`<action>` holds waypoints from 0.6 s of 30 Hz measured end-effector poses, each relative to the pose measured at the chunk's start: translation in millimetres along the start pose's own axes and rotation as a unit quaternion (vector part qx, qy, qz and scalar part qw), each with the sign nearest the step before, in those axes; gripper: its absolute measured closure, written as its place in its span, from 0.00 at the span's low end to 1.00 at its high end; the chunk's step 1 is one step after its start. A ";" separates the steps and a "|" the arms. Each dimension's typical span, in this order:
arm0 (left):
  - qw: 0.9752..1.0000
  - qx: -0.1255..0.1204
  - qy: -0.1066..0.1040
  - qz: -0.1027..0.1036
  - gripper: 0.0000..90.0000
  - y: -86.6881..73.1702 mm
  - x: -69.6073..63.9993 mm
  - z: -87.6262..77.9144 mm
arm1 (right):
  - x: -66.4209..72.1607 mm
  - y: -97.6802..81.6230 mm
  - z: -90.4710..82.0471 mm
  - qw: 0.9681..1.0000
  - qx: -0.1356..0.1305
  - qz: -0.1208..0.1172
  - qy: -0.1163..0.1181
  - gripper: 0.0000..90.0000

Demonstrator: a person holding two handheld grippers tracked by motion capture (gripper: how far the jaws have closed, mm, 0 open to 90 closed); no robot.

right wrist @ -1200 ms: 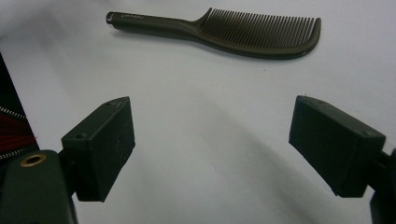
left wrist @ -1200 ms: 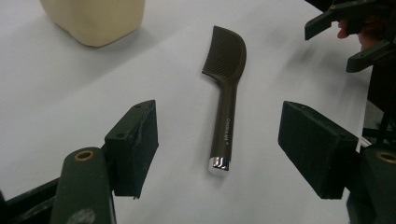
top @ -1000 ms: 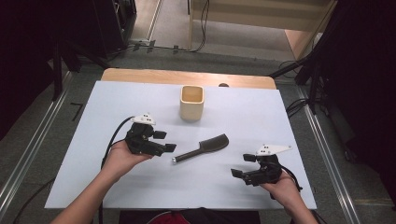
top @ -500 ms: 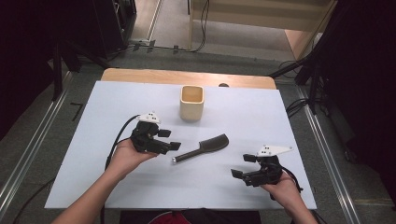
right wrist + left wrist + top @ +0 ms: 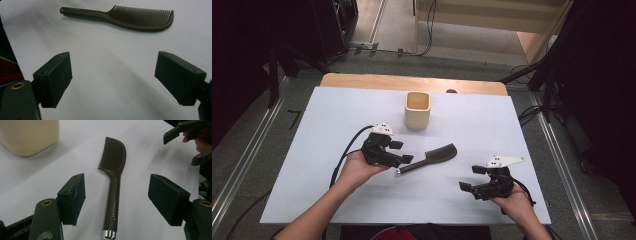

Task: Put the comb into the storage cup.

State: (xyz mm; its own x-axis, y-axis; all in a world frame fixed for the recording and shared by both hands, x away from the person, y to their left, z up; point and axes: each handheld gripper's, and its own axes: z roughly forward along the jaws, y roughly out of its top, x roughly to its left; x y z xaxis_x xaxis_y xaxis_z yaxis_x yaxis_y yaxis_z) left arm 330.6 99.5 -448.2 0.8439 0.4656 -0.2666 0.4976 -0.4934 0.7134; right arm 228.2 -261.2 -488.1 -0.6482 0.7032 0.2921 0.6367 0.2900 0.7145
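Note:
A dark brown comb (image 5: 429, 157) (image 5: 115, 182) (image 5: 120, 16) lies flat on the white table cover, its silver-capped handle end pointing toward my left gripper (image 5: 401, 152) (image 5: 116, 200). That gripper is open, its jaws standing on either side of the comb's handle without touching it. A cream square cup (image 5: 417, 110) (image 5: 27, 135) stands upright behind the comb. My right gripper (image 5: 471, 180) (image 5: 113, 81) is open near the table's front right, over bare cover a short way from the comb.
The white cover (image 5: 312, 150) lies over a wooden table (image 5: 362, 80) whose far edge shows. Metal floor rails (image 5: 242, 165) run along both sides. A black cable (image 5: 343, 157) trails from the left gripper.
My left gripper has moved right and slightly forward, closing in on the comb's handle end. The right gripper has stayed nearly in place. Comb and cup have not moved.

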 end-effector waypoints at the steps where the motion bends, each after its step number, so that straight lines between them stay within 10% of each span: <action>1: 1.000 0.000 0.000 0.000 0.35 0.0 0.0 0.0 | 0.0 0.0 0.1 1.000 0.000 0.000 -0.001 0.14; 18: 1.000 0.008 -0.002 0.010 0.36 -14.7 -2.2 11.6 | -0.3 0.1 0.4 1.000 0.002 -0.002 0.000 0.14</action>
State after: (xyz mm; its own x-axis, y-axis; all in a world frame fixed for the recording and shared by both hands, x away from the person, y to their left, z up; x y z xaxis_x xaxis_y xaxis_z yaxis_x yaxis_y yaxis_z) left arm 323.8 97.2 -465.7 0.8544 0.4529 -0.2546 0.4837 -0.5146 0.7080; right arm 228.6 -261.1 -488.4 -0.6500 0.7027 0.2892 0.6358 0.2944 0.7135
